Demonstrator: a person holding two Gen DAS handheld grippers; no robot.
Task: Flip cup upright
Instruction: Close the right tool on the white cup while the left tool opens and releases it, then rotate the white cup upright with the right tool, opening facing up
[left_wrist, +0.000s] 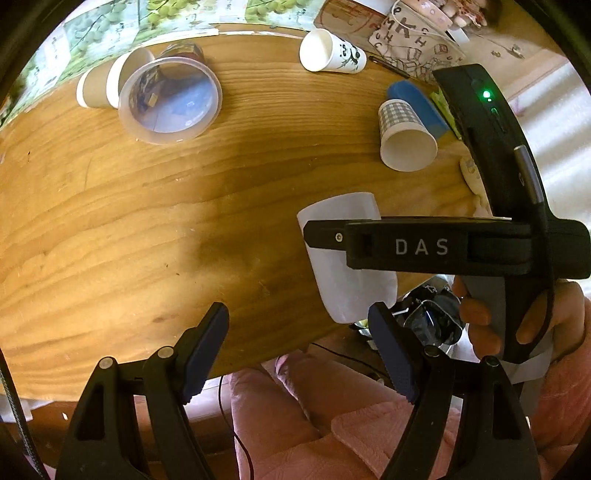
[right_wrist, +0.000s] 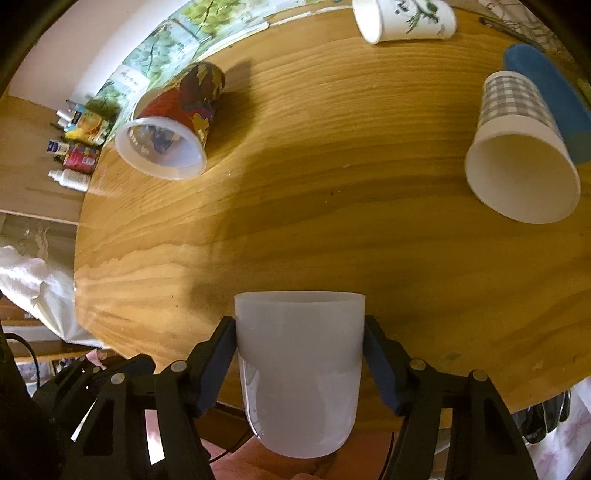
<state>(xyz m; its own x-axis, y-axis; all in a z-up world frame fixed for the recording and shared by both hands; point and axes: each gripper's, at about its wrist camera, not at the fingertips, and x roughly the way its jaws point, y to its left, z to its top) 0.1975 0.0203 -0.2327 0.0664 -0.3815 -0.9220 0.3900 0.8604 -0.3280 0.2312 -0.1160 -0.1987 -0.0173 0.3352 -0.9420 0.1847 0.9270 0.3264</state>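
I've got the white cup pinched between my right gripper pads, one pad on each side wall, held over the near edge of the wooden table. My left gripper hangs spread wide, gripping nothing, just beside the cup.

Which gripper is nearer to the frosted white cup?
Right. The right gripper clamps the frosted white cup between its fingers; the left gripper hangs open beside it, not touching.
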